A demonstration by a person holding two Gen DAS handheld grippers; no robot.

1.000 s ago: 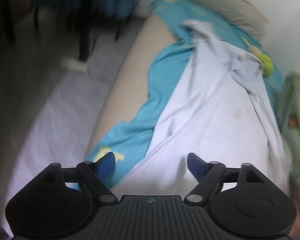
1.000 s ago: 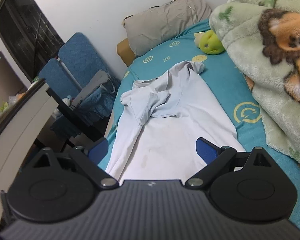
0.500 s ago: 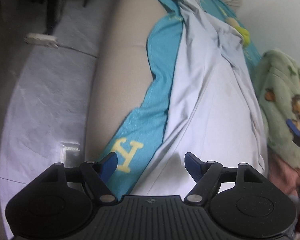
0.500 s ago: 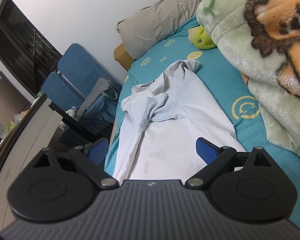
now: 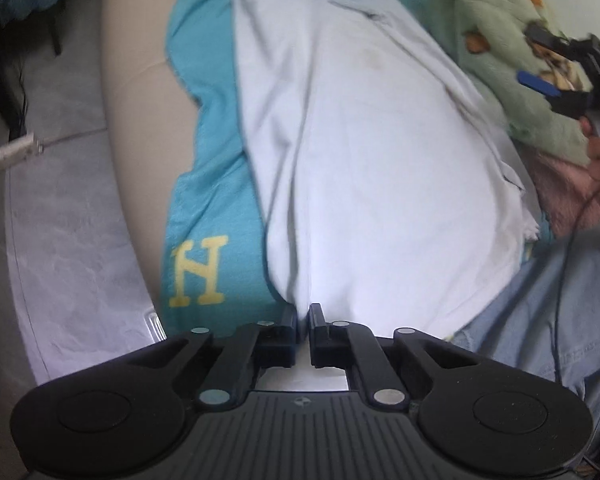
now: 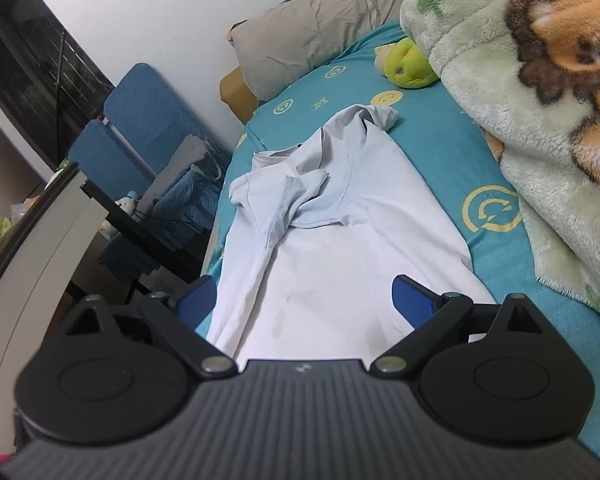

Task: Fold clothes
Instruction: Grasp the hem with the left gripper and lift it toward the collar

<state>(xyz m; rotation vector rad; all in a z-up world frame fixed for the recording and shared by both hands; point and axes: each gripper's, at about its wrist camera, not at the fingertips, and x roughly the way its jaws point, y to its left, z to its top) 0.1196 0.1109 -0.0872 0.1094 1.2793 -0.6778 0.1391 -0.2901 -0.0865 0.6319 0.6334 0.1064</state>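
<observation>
Left gripper (image 5: 302, 314) clenched on pale white cotton T-shirt (image 5: 364, 168) hem at 6 o'clock, anchoring it for folding; right gripper (image 6: 306, 294) released, hovering over hem.

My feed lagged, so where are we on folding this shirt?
Early. Done: the white shirt lies spread on the teal sheet, one sleeve flopped across its chest. In hand: the left tongs are shut on its hem. The right tongs hover open above it. Left: every real fold.

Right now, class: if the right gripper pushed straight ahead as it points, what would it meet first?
Probably the pale white T-shirt spread on the teal bedsheet; the right gripper, jaws open, points along it, though depth is unclear.
</observation>
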